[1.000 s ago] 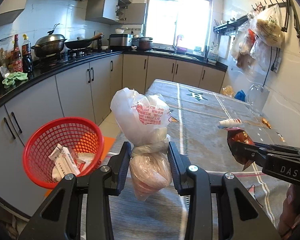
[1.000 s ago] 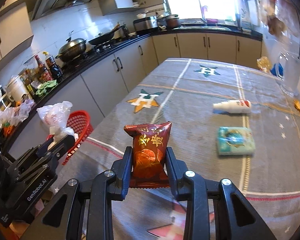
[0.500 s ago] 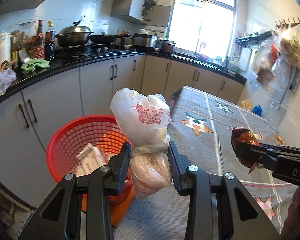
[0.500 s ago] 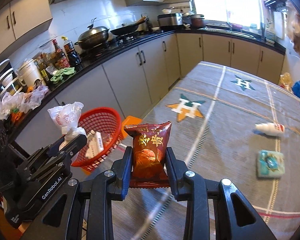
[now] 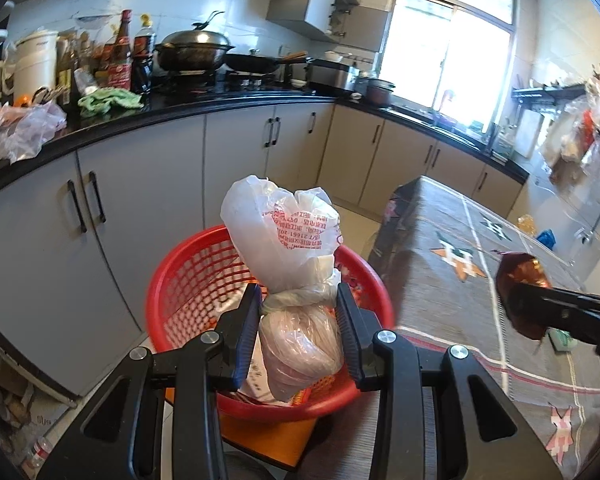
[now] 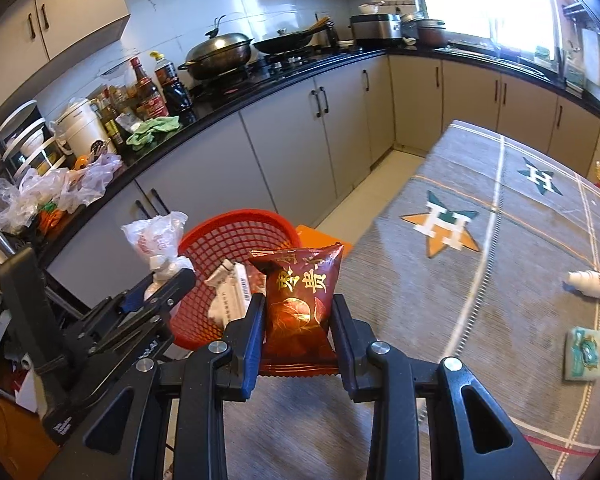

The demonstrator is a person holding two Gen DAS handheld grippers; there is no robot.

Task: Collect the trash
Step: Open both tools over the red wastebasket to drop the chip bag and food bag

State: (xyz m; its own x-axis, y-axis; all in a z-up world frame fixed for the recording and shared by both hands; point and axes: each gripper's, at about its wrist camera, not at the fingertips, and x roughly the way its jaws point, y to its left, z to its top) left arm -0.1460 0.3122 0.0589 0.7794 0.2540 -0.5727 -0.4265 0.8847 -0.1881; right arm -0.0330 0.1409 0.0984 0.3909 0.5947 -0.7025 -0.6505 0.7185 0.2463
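My left gripper (image 5: 298, 312) is shut on a tied white plastic bag (image 5: 288, 240) and holds it right over the red mesh basket (image 5: 188, 276). The basket stands on an orange stool beside the table and holds white paper cartons (image 6: 230, 294). My right gripper (image 6: 298, 322) is shut on a dark red snack packet (image 6: 304, 292), held above the table's left edge just right of the basket (image 6: 236, 236). The left gripper and its bag (image 6: 154, 236) show at the left of the right wrist view. The right gripper and packet (image 5: 520, 276) show at the right of the left wrist view.
A small white bottle (image 6: 590, 282) and a green packet (image 6: 584, 354) lie on the grey tablecloth (image 6: 500, 240) at the right. Grey kitchen cabinets (image 5: 140, 184) with a cluttered black counter run along the left and back. The floor gap lies between table and cabinets.
Both grippers have swung left from over the table toward the red basket. The basket has grown larger and moved under the left gripper's bag. Both grips are unchanged.
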